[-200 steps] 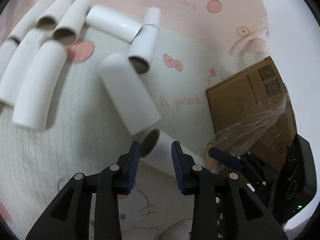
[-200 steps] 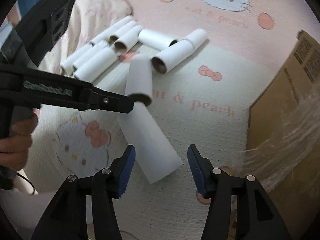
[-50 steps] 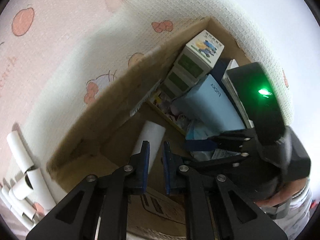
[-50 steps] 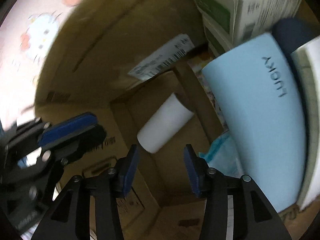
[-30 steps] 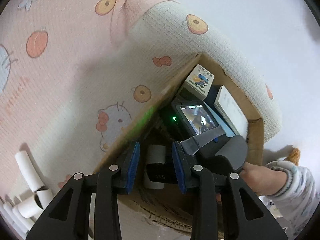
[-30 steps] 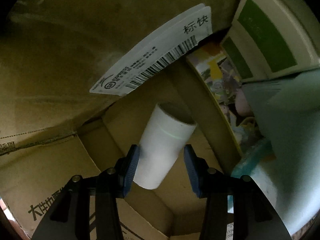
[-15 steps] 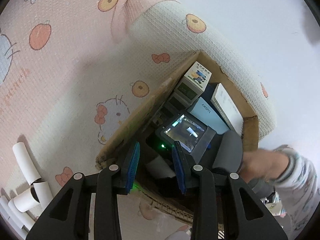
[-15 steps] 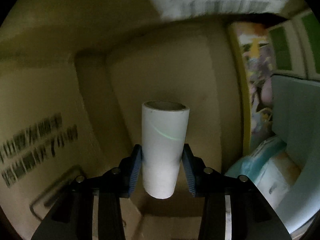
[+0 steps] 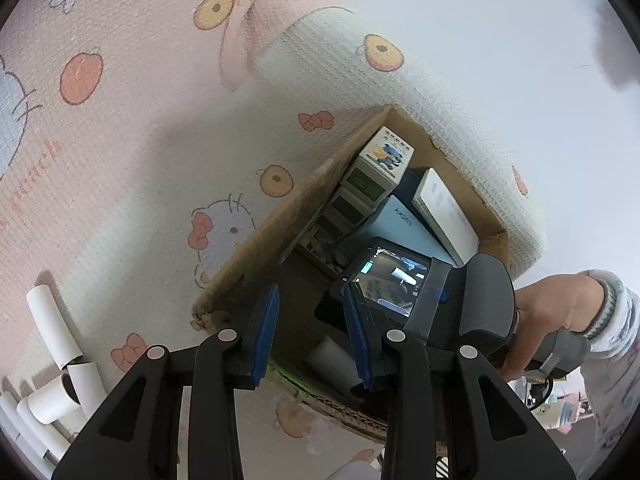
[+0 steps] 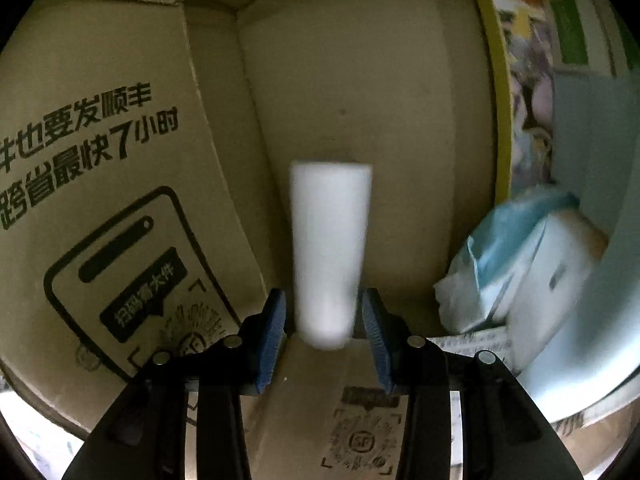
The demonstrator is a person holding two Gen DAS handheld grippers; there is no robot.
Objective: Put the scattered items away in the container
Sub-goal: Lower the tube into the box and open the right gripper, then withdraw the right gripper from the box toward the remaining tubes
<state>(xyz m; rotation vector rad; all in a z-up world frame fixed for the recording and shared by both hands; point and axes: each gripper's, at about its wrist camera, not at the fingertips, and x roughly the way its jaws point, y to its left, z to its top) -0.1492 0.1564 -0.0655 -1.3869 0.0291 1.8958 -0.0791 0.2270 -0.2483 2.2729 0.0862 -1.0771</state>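
my right gripper (image 10: 324,328) is down inside the cardboard box (image 10: 120,160), pointing at the back wall; a white cardboard tube (image 10: 328,248) stands out straight ahead from between my blue pads (image 10: 274,328), its near end level with them; the jaws have just been closing in on it, and the frame is blurred, with a thin gap showing on either side of the tube, so i cannot tell whether i am clamping it or only bracketing it; to the right of the gripper sit a pale blue soft pack (image 10: 504,264) and a white box (image 10: 560,264), and further right a light blue book cover (image 10: 592,128); printed black characters run across the box flap on my left.

my left gripper (image 9: 312,332) hangs above the box's (image 9: 256,248) near corner, jaws part open with nothing between them; just beyond its right finger i see my other tool's screen (image 9: 390,282) and my right hand (image 9: 556,312) on its handle; far off to the lower left of the gripper, spare white tubes (image 9: 52,396) lie bunched on the cartoon-print blanket (image 9: 140,120); small cartons (image 9: 380,164) stand at the far end of the box.
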